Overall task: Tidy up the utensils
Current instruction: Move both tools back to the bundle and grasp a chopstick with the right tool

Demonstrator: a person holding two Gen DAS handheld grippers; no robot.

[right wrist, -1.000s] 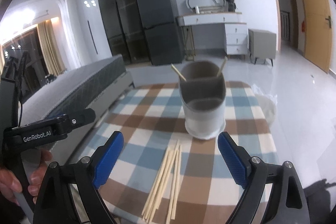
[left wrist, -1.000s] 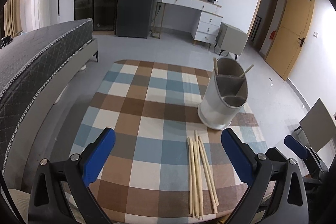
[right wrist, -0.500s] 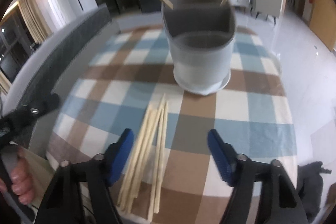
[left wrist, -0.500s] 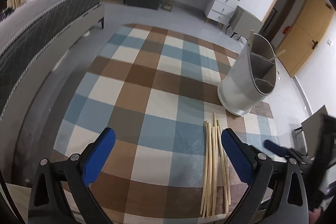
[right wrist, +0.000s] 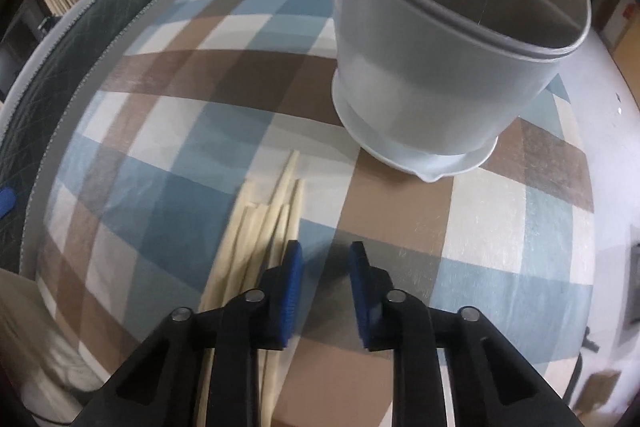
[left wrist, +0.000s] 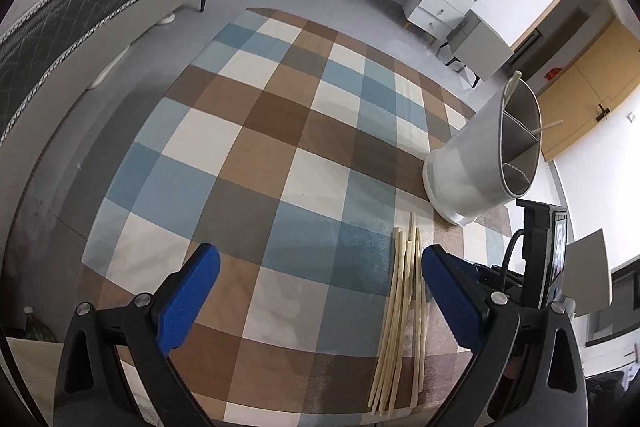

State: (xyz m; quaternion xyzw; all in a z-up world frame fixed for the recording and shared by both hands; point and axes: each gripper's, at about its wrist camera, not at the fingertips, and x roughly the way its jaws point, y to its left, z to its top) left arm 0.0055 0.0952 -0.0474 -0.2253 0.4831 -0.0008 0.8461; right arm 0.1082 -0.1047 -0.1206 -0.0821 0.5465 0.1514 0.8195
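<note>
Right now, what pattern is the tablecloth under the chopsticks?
The tablecloth is checked in blue, brown and cream; clearest in the left wrist view.

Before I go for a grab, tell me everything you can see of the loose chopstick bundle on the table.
The loose chopsticks are pale, wood- or bamboo-looking sticks lying flat on the checked tablecloth, roughly parallel with uneven tips pointing toward the grey divided holder, short of its base. Their near ends reach the table's front edge. The right gripper, jaws narrowed but not closed, sits low just right of the bundle, gripping nothing; whether it touches a stick is unclear. The left gripper is wide open, not touching them.
</note>
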